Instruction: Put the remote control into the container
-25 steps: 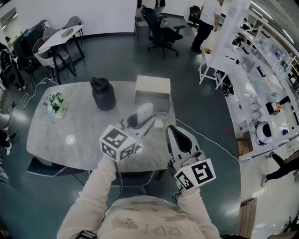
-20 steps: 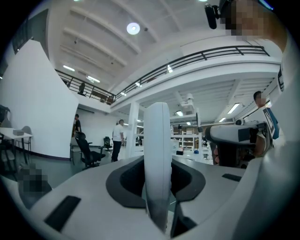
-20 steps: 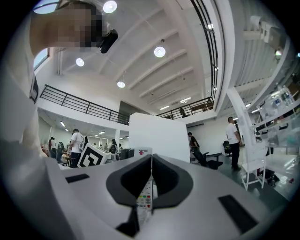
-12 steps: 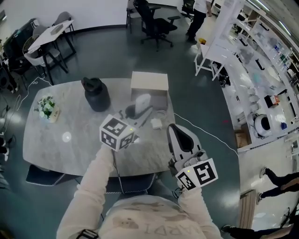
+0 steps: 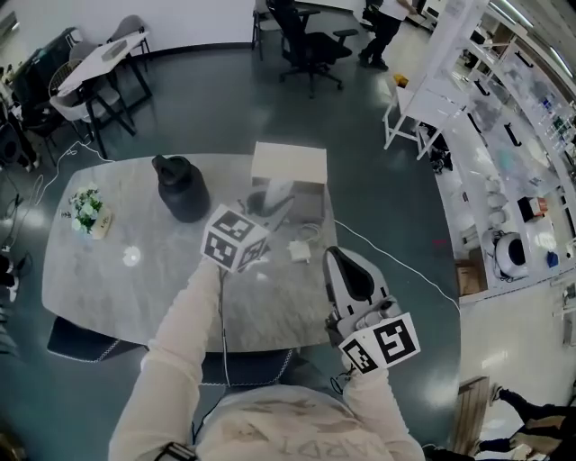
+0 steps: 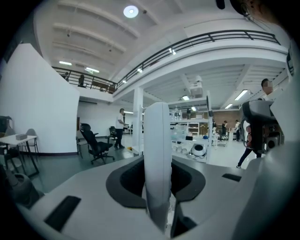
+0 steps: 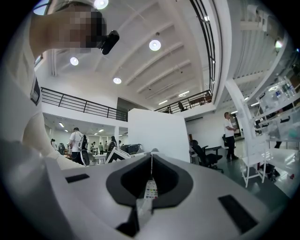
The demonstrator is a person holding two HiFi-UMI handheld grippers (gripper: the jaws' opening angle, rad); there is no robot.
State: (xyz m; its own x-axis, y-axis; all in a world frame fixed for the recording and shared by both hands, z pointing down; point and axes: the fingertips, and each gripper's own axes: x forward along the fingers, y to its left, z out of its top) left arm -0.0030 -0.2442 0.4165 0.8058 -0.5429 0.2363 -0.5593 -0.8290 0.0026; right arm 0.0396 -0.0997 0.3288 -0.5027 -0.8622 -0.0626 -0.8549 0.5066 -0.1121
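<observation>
Between left gripper jaws, white remote control clamped edge-on; may slip short of container. Right gripper jaws together, empty.

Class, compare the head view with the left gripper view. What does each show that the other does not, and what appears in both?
Only the head view shows the marble table and what stands on it: the container, a black jug and small potted flowers.
Only the left gripper view shows the round ceiling lamp and the balcony railing overhead.
Both show the white remote control clamped in the left gripper, and a black office chair in the background.
</observation>
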